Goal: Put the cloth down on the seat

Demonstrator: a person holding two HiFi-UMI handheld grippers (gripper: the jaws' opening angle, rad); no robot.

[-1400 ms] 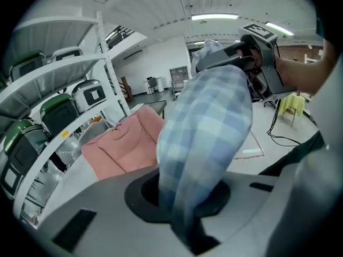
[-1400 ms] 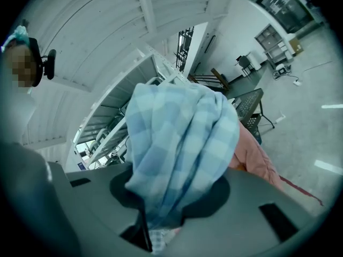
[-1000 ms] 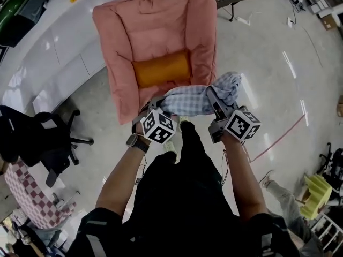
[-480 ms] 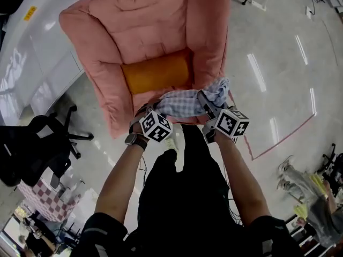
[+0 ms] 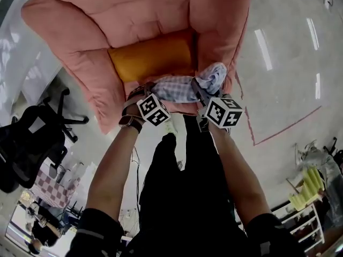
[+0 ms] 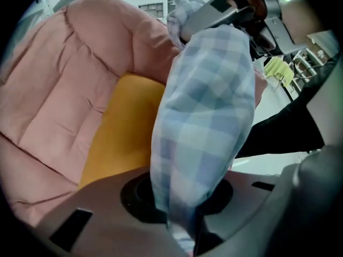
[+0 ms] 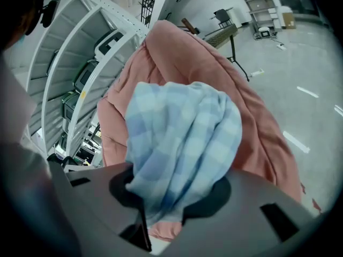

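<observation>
A blue-and-white checked cloth (image 5: 185,87) is stretched between my two grippers at the front edge of a pink padded armchair (image 5: 134,15). It hangs just in front of the chair's orange seat cushion (image 5: 153,58). My left gripper (image 5: 143,90) holds the cloth's left end; the cloth (image 6: 206,106) runs taut out of its jaws, which are opening. My right gripper (image 5: 199,92) is shut on the bunched right end, beside the chair's right arm. In the right gripper view the cloth (image 7: 182,138) bulges out of the jaws and hides the fingertips.
A black office chair (image 5: 32,143) stands on the floor to the left. A red tape line (image 5: 284,130) runs over the shiny floor at the right. A yellow thing (image 5: 305,189) sits on a rack at the far right. White shelving (image 7: 80,63) rises behind the armchair.
Both grippers have carried the cloth forward, from in front of the armchair to its front edge by the orange cushion. The armchair now fills more of the head view.
</observation>
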